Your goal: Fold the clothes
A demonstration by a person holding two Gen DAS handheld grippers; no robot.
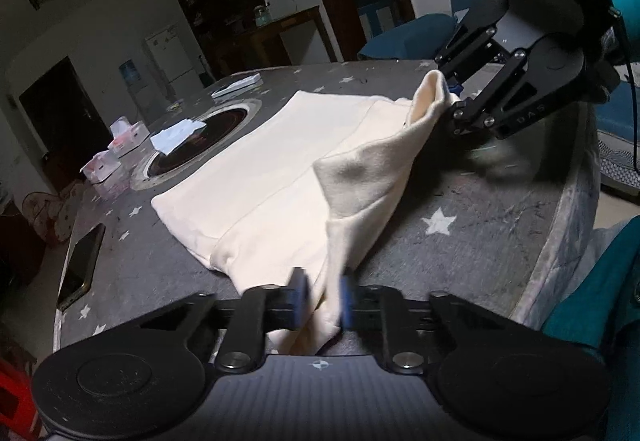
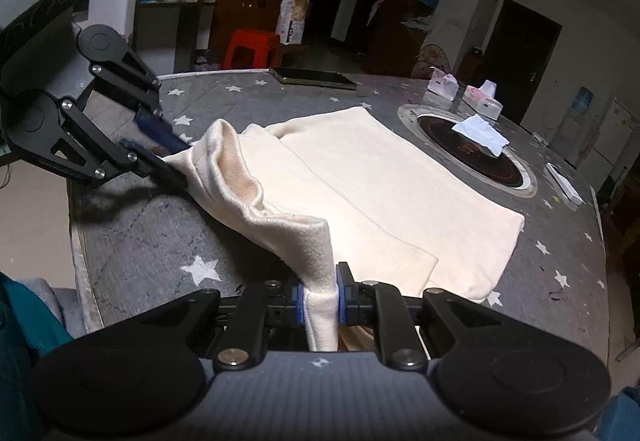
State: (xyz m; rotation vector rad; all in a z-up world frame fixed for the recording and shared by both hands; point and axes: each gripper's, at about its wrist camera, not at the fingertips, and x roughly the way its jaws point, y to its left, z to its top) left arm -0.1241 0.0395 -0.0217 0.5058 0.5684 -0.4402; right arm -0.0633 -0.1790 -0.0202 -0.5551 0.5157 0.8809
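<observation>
Right wrist view: right claw (image 2: 319, 301) and left claw (image 2: 166, 149) each clamped on 1 end of cream garment (image 2: 360, 177) edge, remainder flat on table (image 2: 132, 233) ahead.

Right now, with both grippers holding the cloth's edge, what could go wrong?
The left gripper pinches only a narrow bunch of the cream cloth, so it may slip out. The folded layers lie loose, so pulling could undo them. The cloth could also drag the tissue on the round plate.
</observation>
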